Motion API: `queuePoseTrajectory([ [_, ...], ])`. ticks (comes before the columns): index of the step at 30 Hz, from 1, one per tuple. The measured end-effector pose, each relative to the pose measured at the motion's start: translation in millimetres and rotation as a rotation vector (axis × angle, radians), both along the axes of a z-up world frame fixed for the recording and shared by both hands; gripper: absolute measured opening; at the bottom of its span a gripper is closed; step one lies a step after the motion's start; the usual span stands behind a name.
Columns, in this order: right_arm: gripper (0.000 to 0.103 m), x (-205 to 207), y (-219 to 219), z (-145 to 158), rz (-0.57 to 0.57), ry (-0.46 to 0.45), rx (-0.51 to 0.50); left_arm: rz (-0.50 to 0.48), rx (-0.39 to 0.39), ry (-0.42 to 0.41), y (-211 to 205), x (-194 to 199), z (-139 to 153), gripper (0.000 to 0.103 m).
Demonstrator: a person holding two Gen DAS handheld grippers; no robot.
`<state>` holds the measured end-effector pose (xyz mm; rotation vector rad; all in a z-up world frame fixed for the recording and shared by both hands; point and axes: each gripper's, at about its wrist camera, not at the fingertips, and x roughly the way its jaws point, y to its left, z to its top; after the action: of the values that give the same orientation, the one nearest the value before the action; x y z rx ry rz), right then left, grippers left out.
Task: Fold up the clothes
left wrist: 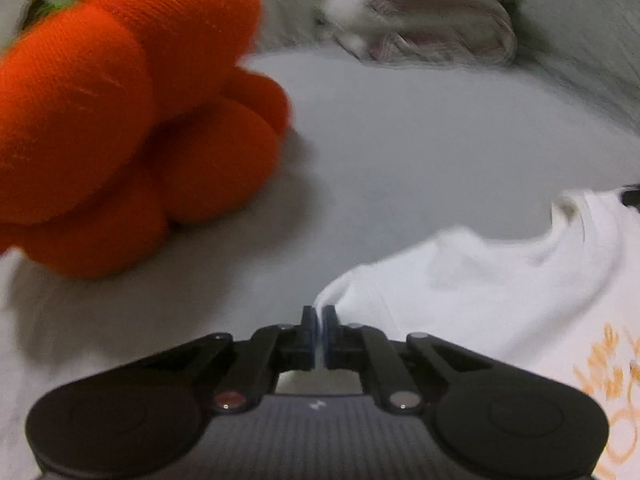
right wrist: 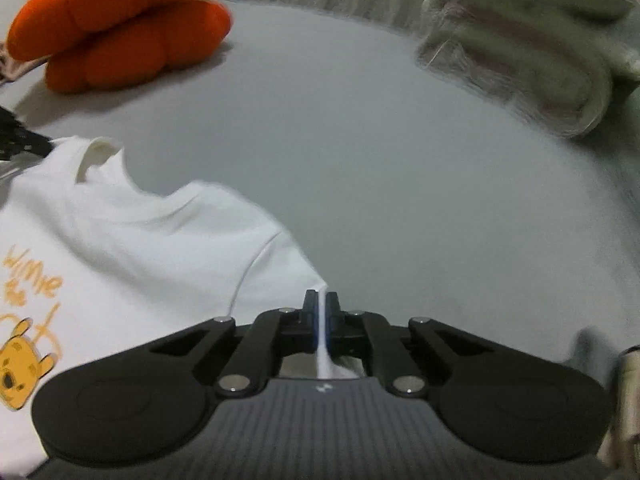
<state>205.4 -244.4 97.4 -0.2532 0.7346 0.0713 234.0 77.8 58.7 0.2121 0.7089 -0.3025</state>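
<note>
Shirt geometry decides the next move: the white T-shirt (left wrist: 480,292) lies spread between the two hands, its long axis running from one gripper across to the other. Starting at the left, the left gripper (left wrist: 319,322) has its jaws pressed nearly together with a thin edge of white cloth pinched between the blue pads; from there the shirt spreads away to the right of the fingers, with the neckline ahead and to the right and the orange print nearer the camera on that side. An orange plush cushion (left wrist: 132,120) sits ahead and to the left of this gripper, apart from the shirt. Moving right, the right gripper (right wrist: 320,312) is likewise clamped down on a fold of the same shirt, a strip of white cloth running back between its jaws; here the shirt's body, its collar and the bear print lie to the left of the fingers. A pale striped bundle of fabric (right wrist: 528,60) rests ahead and to the right, well apart. Grey bed surface (right wrist: 400,160) lies bare ahead of both grippers, so the fold probably carries the held edges forward over it, both hands moving together.
</note>
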Motion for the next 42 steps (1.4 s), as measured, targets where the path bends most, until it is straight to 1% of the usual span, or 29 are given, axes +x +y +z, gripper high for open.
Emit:
queuePoseTrajectory([
  [3, 0.002, -14, 7, 23, -0.003, -0.154, -0.043, 0.105, -0.077, -0.098, 14, -12, 27, 0.003],
  [5, 0.002, -19, 15, 38, -0.013, -0.240, -0.075, 0.142, -0.093, -0.178, 22, -21, 43, 0.003],
  [8, 0.002, -14, 31, 45, -0.048, -0.317, -0.147, 0.158, -0.032, -0.214, 17, -14, 40, 0.004],
  [9, 0.002, -8, 35, 42, -0.062, -0.309, -0.160, 0.154, -0.011, -0.179, 12, -5, 29, 0.006],
  [10, 0.002, 2, 36, 34, -0.078, -0.272, -0.163, 0.150, 0.011, -0.144, 8, 4, 19, 0.008],
  [11, 0.002, 13, 37, 22, -0.104, -0.223, -0.168, 0.170, 0.051, -0.081, 3, 17, 2, 0.010],
  [12, 0.002, 26, 38, 7, -0.137, -0.164, -0.174, 0.201, 0.084, -0.038, 2, 25, -11, 0.012],
  [13, 0.003, 39, 38, -8, -0.171, -0.105, -0.180, 0.226, 0.099, -0.011, 3, 30, -20, 0.015],
  [14, 0.003, 44, 38, -16, -0.204, -0.081, -0.187, 0.237, 0.063, -0.022, 10, 29, -21, 0.019],
  [15, 0.003, 43, 38, -20, -0.237, -0.087, -0.193, 0.261, 0.015, -0.023, 18, 27, -16, 0.022],
  [16, 0.006, 38, 36, -18, -0.270, -0.110, -0.174, 0.288, -0.040, -0.023, 28, 24, -8, 0.024],
  [17, 0.007, 29, 32, -10, -0.293, -0.144, -0.130, 0.300, -0.094, -0.030, 38, 18, 1, 0.027],
  [19, 0.007, 12, 27, 7, -0.297, -0.175, -0.076, 0.310, -0.147, -0.041, 55, 1, 22, 0.032],
  [20, 0.008, 3, 26, 16, -0.300, -0.184, -0.065, 0.306, -0.161, -0.028, 59, -9, 29, 0.034],
  [21, 0.015, -7, 25, 24, -0.304, -0.185, -0.051, 0.301, -0.174, -0.016, 63, -19, 36, 0.034],
  [22, 0.018, -17, 24, 33, -0.304, -0.180, -0.029, 0.295, -0.196, 0.003, 66, -30, 42, 0.034],
  [23, 0.018, -29, 24, 39, -0.300, -0.170, 0.006, 0.288, -0.218, 0.023, 68, -41, 47, 0.034],
  [26, 0.020, -62, 26, 47, -0.282, -0.119, 0.143, 0.240, -0.265, 0.076, 75, -83, 52, 0.039],
  [28, 0.026, -90, 32, 50, -0.254, -0.080, 0.229, 0.204, -0.287, 0.101, 75, -119, 52, 0.044],
  [30, 0.028, -125, 42, 50, -0.215, -0.053, 0.296, 0.170, -0.321, 0.129, 77, -150, 50, 0.051],
  [32, 0.028, -154, 52, 50, -0.190, -0.038, 0.333, 0.157, -0.341, 0.146, 86, -183, 43, 0.053],
  [34, 0.028, -176, 59, 47, -0.186, -0.016, 0.364, 0.172, -0.354, 0.167, 91, -205, 34, 0.053],
  [37, 0.029, -211, 66, 36, -0.224, 0.027, 0.434, 0.194, -0.394, 0.204, 99, -221, 15, 0.053],
  [38, 0.029, -222, 67, 32, -0.240, 0.040, 0.456, 0.191, -0.398, 0.201, 102, -226, 10, 0.055],
  [39, 0.029, -234, 68, 27, -0.257, 0.054, 0.478, 0.188, -0.402, 0.198, 106, -230, 4, 0.061],
  [40, 0.029, -246, 70, 22, -0.273, 0.068, 0.500, 0.182, -0.396, 0.199, 108, -234, -1, 0.065],
  [41, 0.029, -256, 70, 17, -0.293, 0.081, 0.514, 0.158, -0.384, 0.204, 105, -237, -4, 0.074],
  [42, 0.029, -265, 70, 12, -0.316, 0.096, 0.522, 0.133, -0.363, 0.205, 106, -237, -7, 0.078],
])
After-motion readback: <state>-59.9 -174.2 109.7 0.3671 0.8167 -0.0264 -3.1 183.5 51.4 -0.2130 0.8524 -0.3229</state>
